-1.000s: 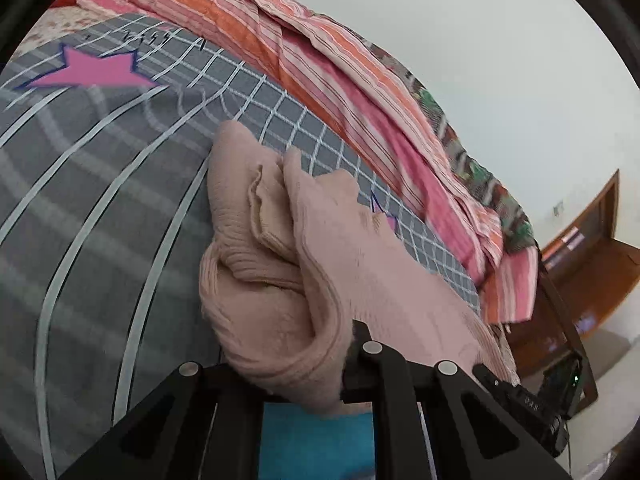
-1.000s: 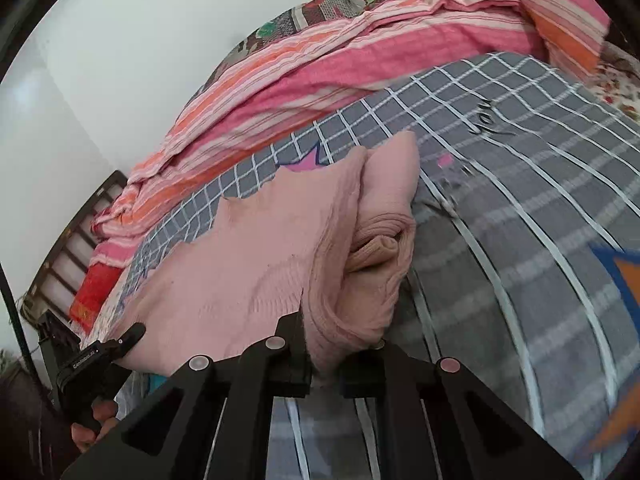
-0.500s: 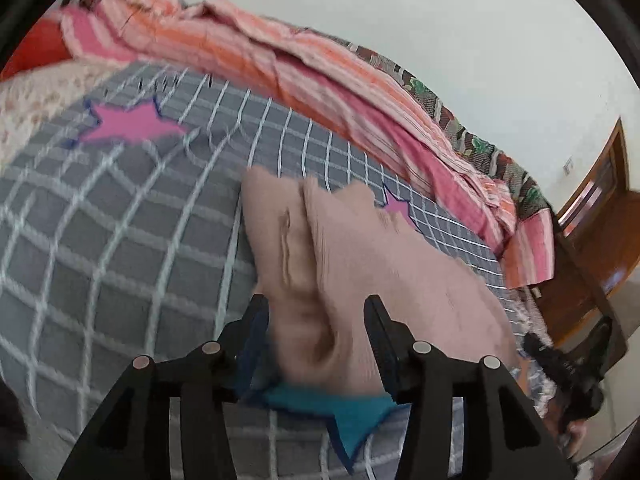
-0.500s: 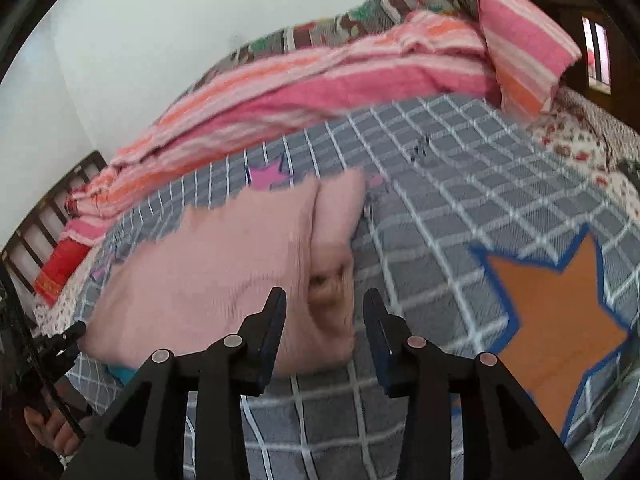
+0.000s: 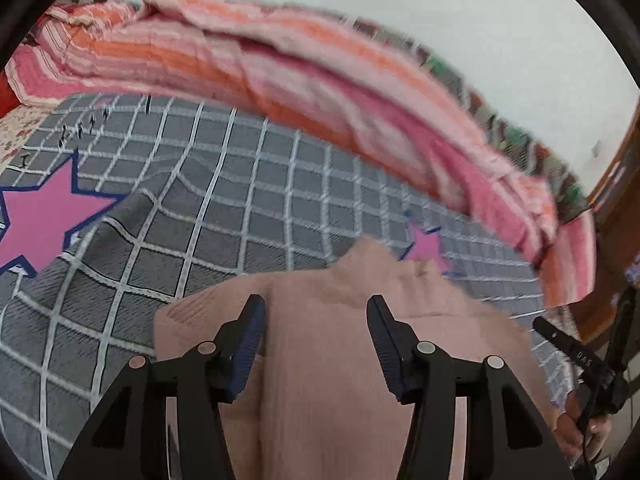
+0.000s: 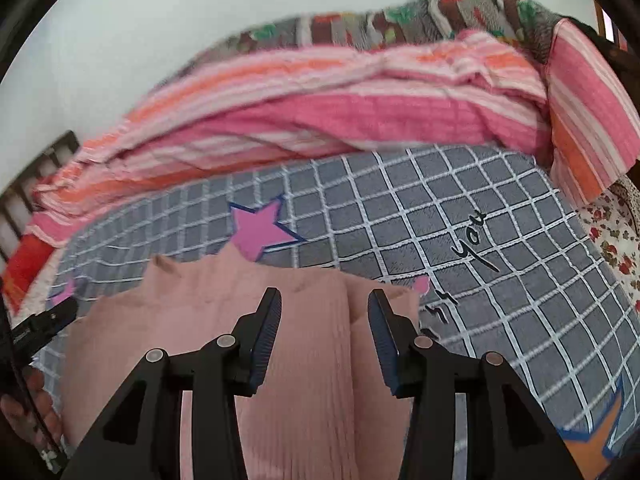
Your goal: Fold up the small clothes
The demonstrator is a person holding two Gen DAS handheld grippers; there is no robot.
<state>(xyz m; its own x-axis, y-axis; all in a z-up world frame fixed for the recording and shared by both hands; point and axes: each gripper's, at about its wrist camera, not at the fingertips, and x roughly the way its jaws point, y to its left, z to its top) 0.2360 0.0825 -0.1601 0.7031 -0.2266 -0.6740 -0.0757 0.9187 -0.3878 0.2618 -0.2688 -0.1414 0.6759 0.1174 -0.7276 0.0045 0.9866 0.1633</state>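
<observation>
Nearest the left wrist camera, the left tool (image 5: 316, 316) has its two black fingers spread wide apart, gripping nothing; its blue-padded fingertips (image 5: 250, 332) hover over a pink knit garment (image 5: 320, 360) without clearly touching it. In the right wrist camera, the right tool (image 6: 324, 312) is likewise wide open and empty, poised above the same pink knit garment (image 6: 304, 360). The garment lies flat on a grey blanket (image 5: 240, 184) with a white grid pattern, which covers the bed. It is ribbed and folded, with one layer doubled over along its side, so a lengthwise seam of overlapped cloth runs between the right tool's fingers. Its far edge is uneven, with small peaks. Just beyond that far edge sits a pink star (image 6: 260, 232) printed on the blanket; a larger pink star (image 5: 44, 216) lies to the garment's left in the left view. Farther behind the garment, a rumpled pink and orange striped quilt (image 6: 340, 100) is heaped along a pale wall (image 6: 180, 20).
</observation>
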